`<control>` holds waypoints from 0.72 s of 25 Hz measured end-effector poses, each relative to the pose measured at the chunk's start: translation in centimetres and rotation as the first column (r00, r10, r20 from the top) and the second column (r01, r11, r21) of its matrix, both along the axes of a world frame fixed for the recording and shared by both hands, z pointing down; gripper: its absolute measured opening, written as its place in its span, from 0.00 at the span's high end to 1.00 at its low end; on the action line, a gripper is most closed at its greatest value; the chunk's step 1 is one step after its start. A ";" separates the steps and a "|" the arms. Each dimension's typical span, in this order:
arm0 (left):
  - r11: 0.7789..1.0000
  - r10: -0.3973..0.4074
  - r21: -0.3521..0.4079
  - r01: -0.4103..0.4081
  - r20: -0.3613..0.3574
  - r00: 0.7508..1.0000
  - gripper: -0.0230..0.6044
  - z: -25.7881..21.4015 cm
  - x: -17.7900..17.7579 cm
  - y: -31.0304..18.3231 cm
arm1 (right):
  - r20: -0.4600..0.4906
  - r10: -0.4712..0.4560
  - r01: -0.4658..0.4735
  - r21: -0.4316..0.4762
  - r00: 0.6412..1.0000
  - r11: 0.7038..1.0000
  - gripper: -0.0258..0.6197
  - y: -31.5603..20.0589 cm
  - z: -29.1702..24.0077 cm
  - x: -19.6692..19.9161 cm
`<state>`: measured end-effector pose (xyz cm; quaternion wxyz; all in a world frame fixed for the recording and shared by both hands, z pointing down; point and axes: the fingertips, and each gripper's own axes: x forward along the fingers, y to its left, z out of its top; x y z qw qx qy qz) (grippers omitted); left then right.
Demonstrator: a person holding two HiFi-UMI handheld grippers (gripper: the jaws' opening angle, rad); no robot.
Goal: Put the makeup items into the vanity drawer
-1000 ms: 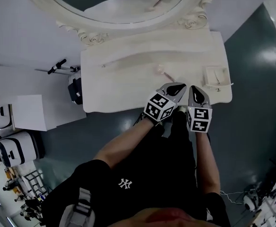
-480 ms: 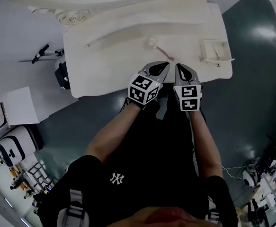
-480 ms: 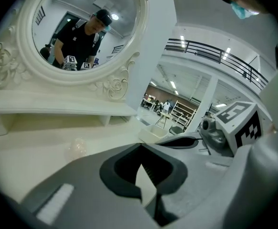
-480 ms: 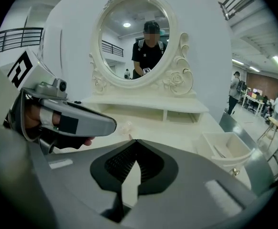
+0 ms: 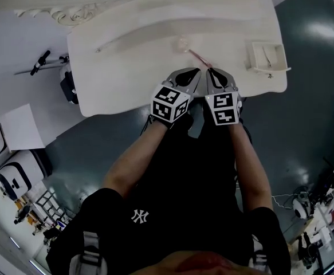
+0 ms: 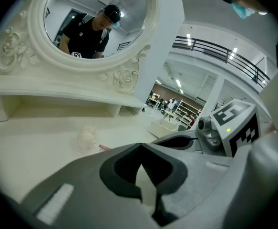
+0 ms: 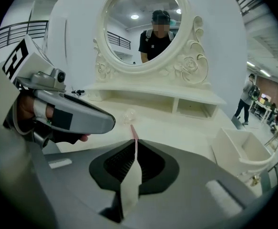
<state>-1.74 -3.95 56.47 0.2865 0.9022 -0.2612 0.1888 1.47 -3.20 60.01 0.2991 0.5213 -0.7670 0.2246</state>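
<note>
A makeup brush (image 5: 193, 54) with a pink handle and a clear cap lies mid-table on the cream vanity (image 5: 121, 79). It shows just ahead of both sets of jaws, in the left gripper view as the brush (image 6: 88, 138) and in the right gripper view as the brush (image 7: 131, 124). My left gripper (image 5: 195, 72) and right gripper (image 5: 211, 73) hover side by side over the table's front edge, a little short of the brush. Both the left gripper (image 6: 141, 146) and the right gripper (image 7: 135, 142) are shut, and neither holds anything. No open drawer is in view.
A small white open box (image 5: 268, 57) sits at the table's right end. A low shelf (image 7: 177, 101) and an oval mirror (image 7: 150, 25) rise at the back. A slim pale stick (image 5: 121, 42) lies at the left. A dark bag (image 5: 68, 87) and white cabinets stand on the floor to the left.
Both grippers have moved forward from the table's front edge toward the pink brush and drawn closer together. The head view has shifted nearer to the table.
</note>
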 end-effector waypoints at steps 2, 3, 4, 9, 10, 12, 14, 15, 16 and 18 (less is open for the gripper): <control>1.000 -0.009 0.000 0.009 0.003 1.000 0.96 0.6 -0.2 -0.4 | -0.018 -0.022 0.022 -0.007 1.000 1.000 0.88 -0.6 0.9 -0.2; 1.000 -0.014 0.001 0.014 0.003 1.000 0.96 0.8 -0.3 -0.6 | -0.025 -0.034 0.034 -0.012 0.999 0.999 0.86 -0.9 1.4 -0.3; 1.000 -0.020 0.003 0.020 0.003 1.000 0.96 1.0 -0.4 -0.8 | -0.031 -0.047 0.046 -0.016 0.998 0.999 0.85 -1.1 1.8 -0.5; 0.999 -0.050 0.011 0.050 -0.002 0.999 0.96 1.8 -1.1 -2.0 | -0.076 -0.114 0.113 -0.019 0.991 0.993 0.80 -2.8 3.4 -1.3; 0.998 -0.054 0.012 0.054 -0.002 0.999 0.96 1.9 -1.2 -2.2 | -0.086 -0.126 0.125 -0.021 0.988 0.992 0.79 -3.1 3.7 -1.5; 0.998 -0.061 0.015 0.061 -0.004 0.998 0.96 2.1 -1.3 -2.5 | -0.103 -0.150 0.148 -0.033 0.983 0.988 0.78 -3.6 4.2 -1.7; 0.998 -0.066 0.019 0.066 -0.007 0.998 0.96 2.2 -1.3 -2.8 | -0.118 -0.171 0.166 -0.048 0.978 0.985 0.78 -3.9 4.7 -1.8; 0.997 -0.069 0.022 0.069 -0.008 0.998 0.96 2.2 -1.3 -3.0 | -0.125 -0.178 0.172 -0.055 0.976 0.984 0.78 -4.1 5.0 -1.8; 0.997 -0.071 0.027 0.072 -0.009 0.997 0.96 2.2 -1.3 -3.2 | -0.130 -0.182 0.176 -0.060 0.975 0.983 0.80 -4.3 5.1 -1.7; 0.997 -0.075 0.031 0.075 -0.010 0.997 0.96 2.3 -1.2 -3.3 | -0.130 -0.188 0.180 -0.072 0.974 0.981 0.83 -4.3 5.4 -1.6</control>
